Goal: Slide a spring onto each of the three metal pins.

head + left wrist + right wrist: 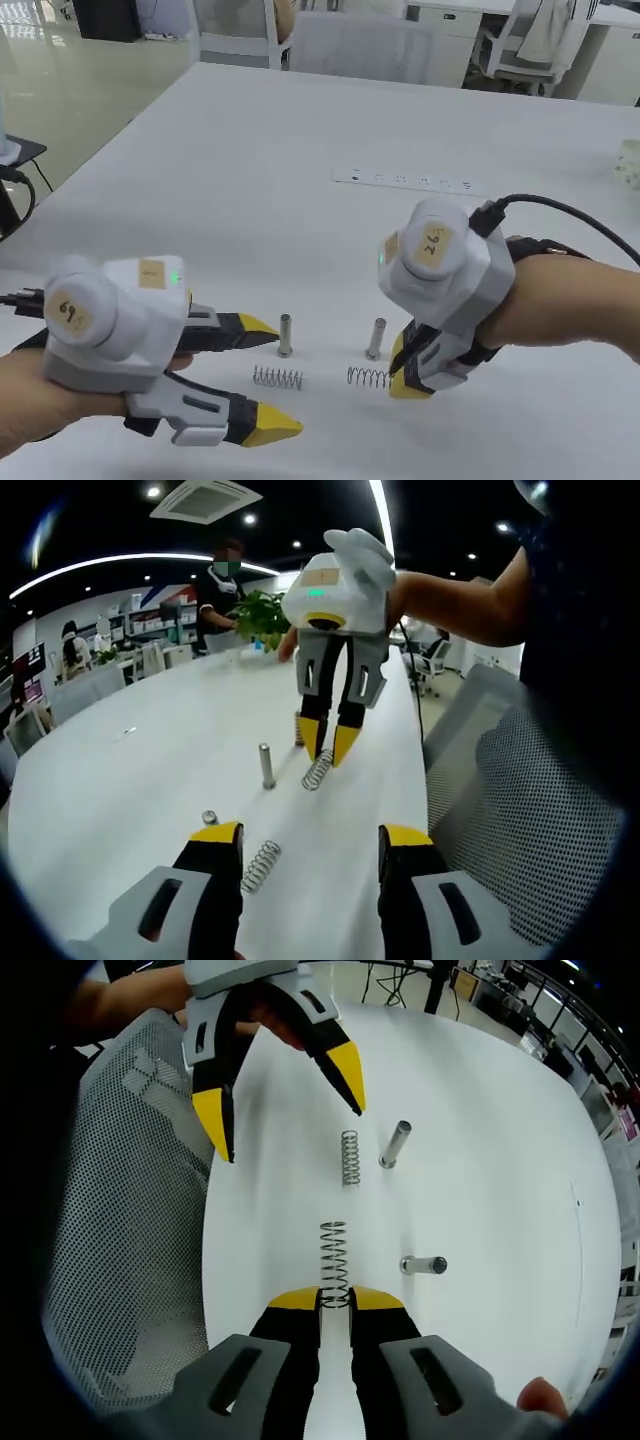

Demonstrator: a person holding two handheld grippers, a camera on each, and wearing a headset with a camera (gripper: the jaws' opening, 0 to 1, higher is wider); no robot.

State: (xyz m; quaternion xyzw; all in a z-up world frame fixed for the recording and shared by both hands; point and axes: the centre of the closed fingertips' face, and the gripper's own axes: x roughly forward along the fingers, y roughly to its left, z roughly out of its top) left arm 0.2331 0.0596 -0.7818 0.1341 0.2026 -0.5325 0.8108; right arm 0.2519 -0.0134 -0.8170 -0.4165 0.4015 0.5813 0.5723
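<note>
The right spring (pixel 334 1255) is pinched endwise, its bore left open for a pin (pixel 376 338).
It is clamped by the right gripper (pixel 335 1298); the left gripper (pixel 310 835) is held spread by the left spring (pixel 277 377).

The left gripper (pixel 281 377) is carrying a tan sticker (pixel 72 312) that is showing a handwritten "69". The right gripper (pixel 402 376) is wearing a second label (pixel 433 245) reading "26"; any further mark there is too small to read.
</note>
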